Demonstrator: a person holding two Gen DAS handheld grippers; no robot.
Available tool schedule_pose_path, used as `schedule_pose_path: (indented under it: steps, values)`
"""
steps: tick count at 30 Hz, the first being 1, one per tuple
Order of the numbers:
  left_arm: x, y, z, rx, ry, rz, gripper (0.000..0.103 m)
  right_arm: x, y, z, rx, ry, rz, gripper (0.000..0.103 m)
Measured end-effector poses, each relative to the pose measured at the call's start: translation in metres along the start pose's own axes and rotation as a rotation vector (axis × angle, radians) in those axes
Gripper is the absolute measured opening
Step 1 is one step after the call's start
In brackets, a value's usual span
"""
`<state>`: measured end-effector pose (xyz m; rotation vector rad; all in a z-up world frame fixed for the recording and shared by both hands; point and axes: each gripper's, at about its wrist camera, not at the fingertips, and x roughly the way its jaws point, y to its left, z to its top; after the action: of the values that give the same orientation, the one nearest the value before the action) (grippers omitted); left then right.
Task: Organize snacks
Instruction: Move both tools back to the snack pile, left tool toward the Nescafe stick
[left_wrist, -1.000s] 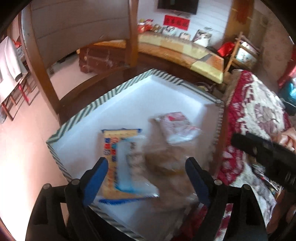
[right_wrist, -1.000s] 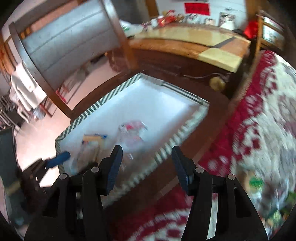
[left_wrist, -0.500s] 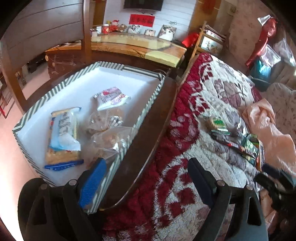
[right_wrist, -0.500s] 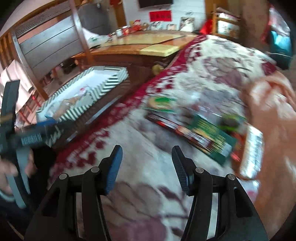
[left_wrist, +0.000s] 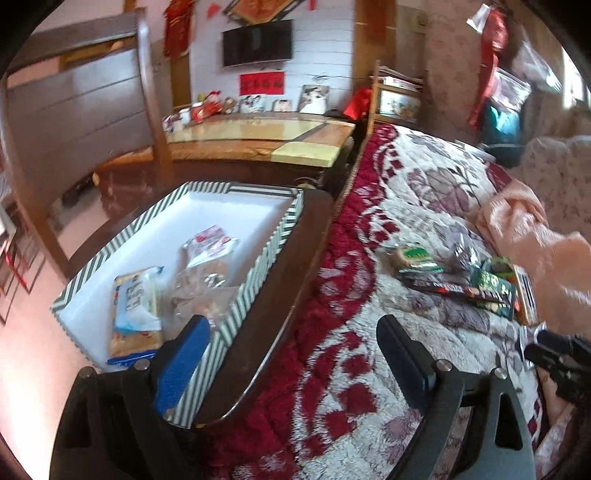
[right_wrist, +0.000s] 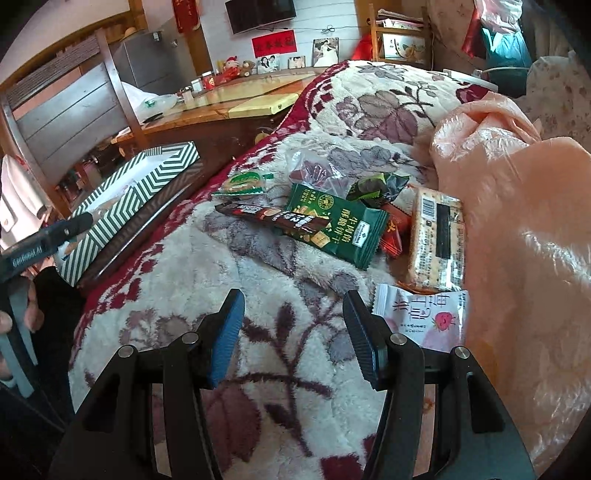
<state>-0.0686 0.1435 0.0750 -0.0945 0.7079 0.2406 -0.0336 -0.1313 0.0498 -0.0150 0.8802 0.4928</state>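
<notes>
Both running matte black frames with silver screw heads near the finger bases. Left gripper (left_wrist: 290, 341) and right gripper (right_wrist: 293, 325) sporting blue ribbed pads on the inner faces (white lettering showing on the left one's side, too blurry to read).

Snack packets (right_wrist: 332, 229) lie scattered on the floral blanket (right_wrist: 258, 332).

Bare blanket (right_wrist: 229, 280) ahead of the snack pile (right_wrist: 332, 218); pink bag (right_wrist: 517, 221) crowding its right side.
</notes>
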Motion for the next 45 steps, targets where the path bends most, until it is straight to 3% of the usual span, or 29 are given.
schedule_pose_path:
  steps: [14,31,39,45]
  values:
    - [0.007,-0.007,-0.003,0.025,0.025,-0.006,0.093,0.006,-0.016,-0.003,0.115,0.024,0.03,0.056]
    - [0.013,-0.022,-0.007,0.076,0.054,-0.019,0.093,0.013,-0.019,-0.004,0.132,0.061,0.025,0.056]
    - [0.019,-0.041,-0.006,0.105,0.094,-0.092,0.093,0.015,-0.024,-0.002,0.138,0.066,0.004,0.056]
    - [0.033,-0.051,0.006,0.052,0.146,-0.159,0.093,0.017,-0.032,0.003,0.156,0.074,-0.001,0.056]
